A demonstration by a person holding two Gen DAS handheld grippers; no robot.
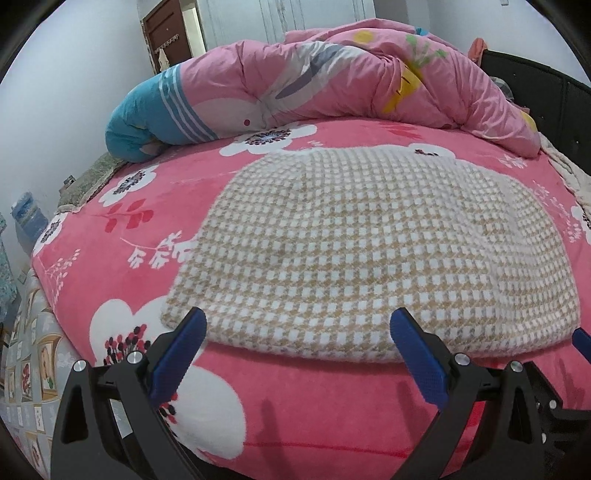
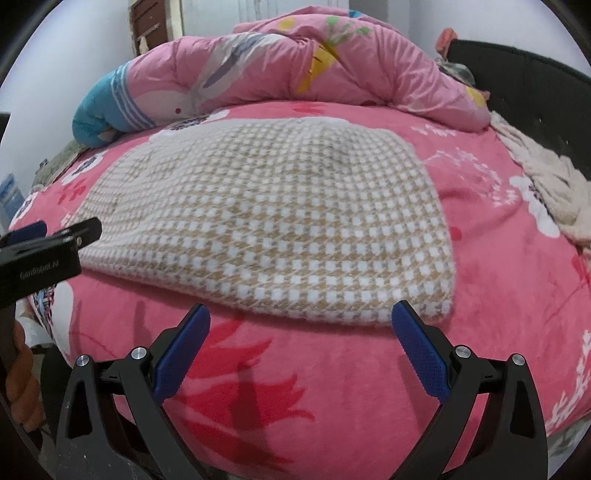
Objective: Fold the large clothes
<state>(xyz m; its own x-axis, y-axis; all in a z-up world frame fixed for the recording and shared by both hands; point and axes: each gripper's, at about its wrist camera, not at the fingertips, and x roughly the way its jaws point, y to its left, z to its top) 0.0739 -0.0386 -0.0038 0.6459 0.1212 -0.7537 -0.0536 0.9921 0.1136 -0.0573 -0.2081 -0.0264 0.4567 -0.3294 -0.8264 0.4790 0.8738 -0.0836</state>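
A tan-and-white checked knit garment [image 1: 354, 251] lies folded flat on the pink flowered bed cover [image 1: 295, 413]. My left gripper [image 1: 298, 325] is open, its blue pads over the garment's near edge toward the left corner, nothing held. In the right wrist view the same garment [image 2: 266, 221] fills the middle, and my right gripper [image 2: 301, 317] is open just short of its near edge, close to the right corner. The left gripper [image 2: 48, 236] shows from the side at that view's left edge.
A bunched pink quilt [image 1: 332, 85] with a blue end lies across the far side of the bed. A black headboard [image 2: 517, 92] stands on the right with a cream towel [image 2: 546, 177] in front of it. A door [image 1: 170, 33] and white wall are behind.
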